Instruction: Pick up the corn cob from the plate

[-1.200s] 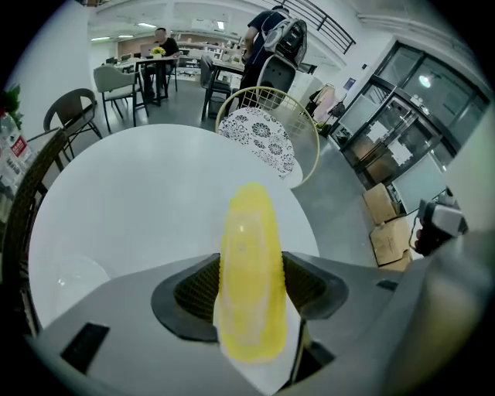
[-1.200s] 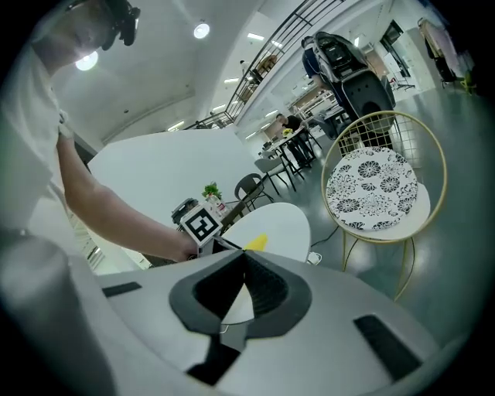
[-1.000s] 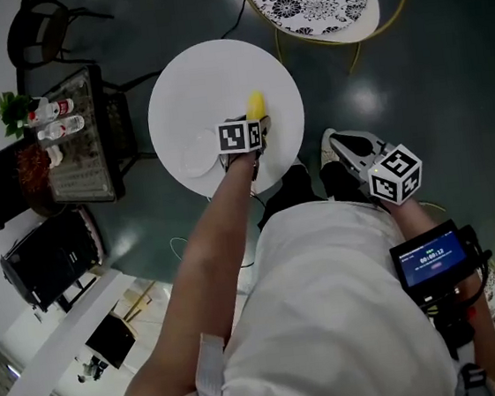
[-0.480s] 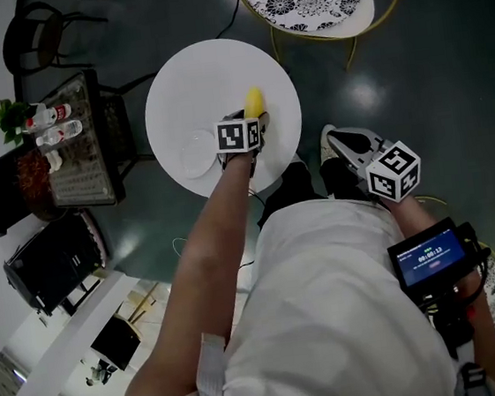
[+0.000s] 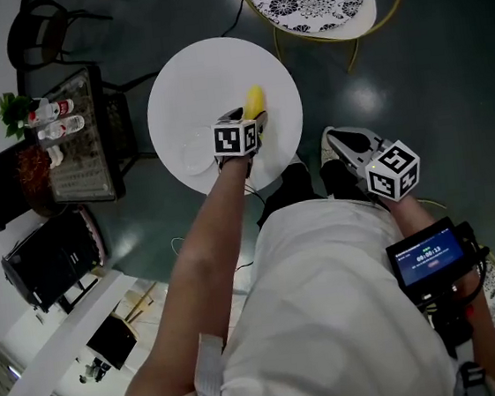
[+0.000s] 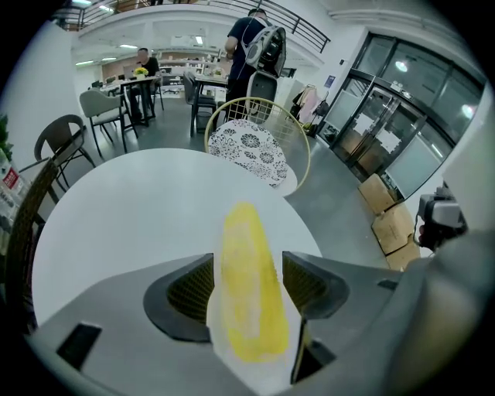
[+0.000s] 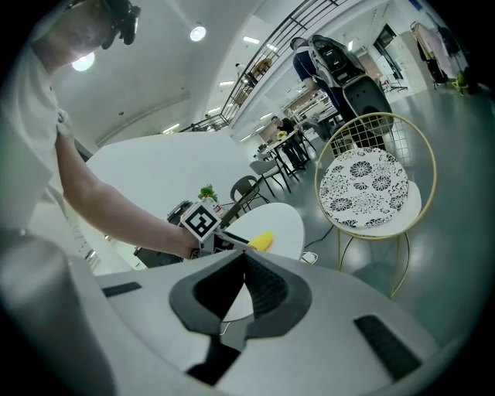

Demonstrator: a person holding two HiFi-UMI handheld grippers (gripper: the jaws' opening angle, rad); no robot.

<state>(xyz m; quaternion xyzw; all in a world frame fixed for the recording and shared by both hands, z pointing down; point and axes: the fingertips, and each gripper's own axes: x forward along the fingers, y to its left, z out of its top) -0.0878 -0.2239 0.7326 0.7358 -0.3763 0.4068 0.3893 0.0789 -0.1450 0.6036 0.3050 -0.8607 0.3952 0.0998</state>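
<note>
Left tongs [image 5: 248, 120] with corn cob [image 5: 254, 101], leftward over table [image 5: 198, 78]

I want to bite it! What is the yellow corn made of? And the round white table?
Corn: looks like smooth, pale yellow plastic or rubber, probably a toy; no separate kernels show, though the view is soft. Table: plain, even, matte white top; maybe painted wood or laminate, can't tell.

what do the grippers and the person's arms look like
Both are grey plastic with dark ribbed pads: the left gripper and the right gripper. Each carries a white cube printed with black square markers. The person wears a white short-sleeved shirt; a small dark screen unit sits by the right forearm.
</note>
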